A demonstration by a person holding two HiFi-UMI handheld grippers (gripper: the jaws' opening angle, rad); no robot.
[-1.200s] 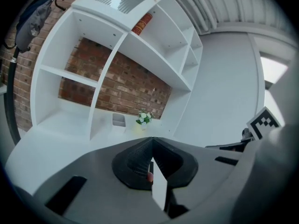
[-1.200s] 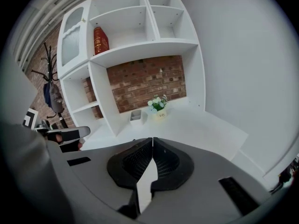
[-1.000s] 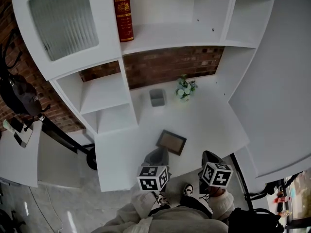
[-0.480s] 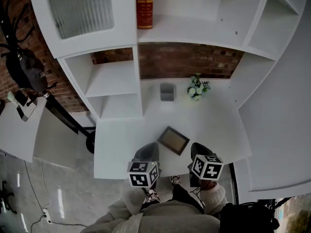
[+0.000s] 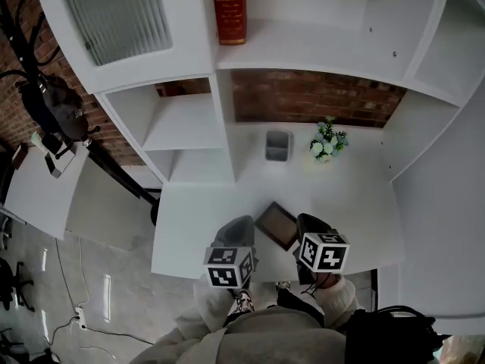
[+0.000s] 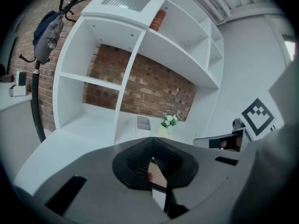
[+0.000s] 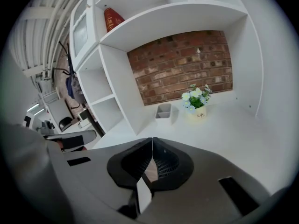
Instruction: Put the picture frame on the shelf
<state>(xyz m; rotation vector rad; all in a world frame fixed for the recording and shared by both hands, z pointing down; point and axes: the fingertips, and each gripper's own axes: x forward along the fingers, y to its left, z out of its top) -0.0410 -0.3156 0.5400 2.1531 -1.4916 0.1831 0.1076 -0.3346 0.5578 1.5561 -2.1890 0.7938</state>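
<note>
Both grippers are hovering over the near edge of the white desk (image 5: 356,203) in the head view, the left gripper (image 5: 241,224) and the right gripper (image 5: 306,223) side by side. The picture frame (image 5: 276,224) is lying flat on the desk between them, just beside each. Behind it the white shelf unit (image 5: 189,120) is rising, with a red book (image 5: 229,6) standing upright on an upper shelf. A grey holder (image 5: 278,145) and a flower pot (image 5: 327,139) are sitting near each other against the brick wall (image 5: 303,97). A coat stand carrying a dark bag (image 5: 61,105) is standing off to the left.

The left gripper view is showing that gripper's jaws closed tip to tip, gripping nothing. Only a thin brownish sliver is showing behind the tips, too small to identify. This view is not otherwise showing the frame, but it is catching the right gripper at its right edge, along with the holder, the flowers and the bag.

The right gripper view is showing its jaws pressed together along a straight line, also holding nothing. It is giving the closest look at the flower pot, whose label is too small to read, and the left gripper is showing at its left edge.
</note>
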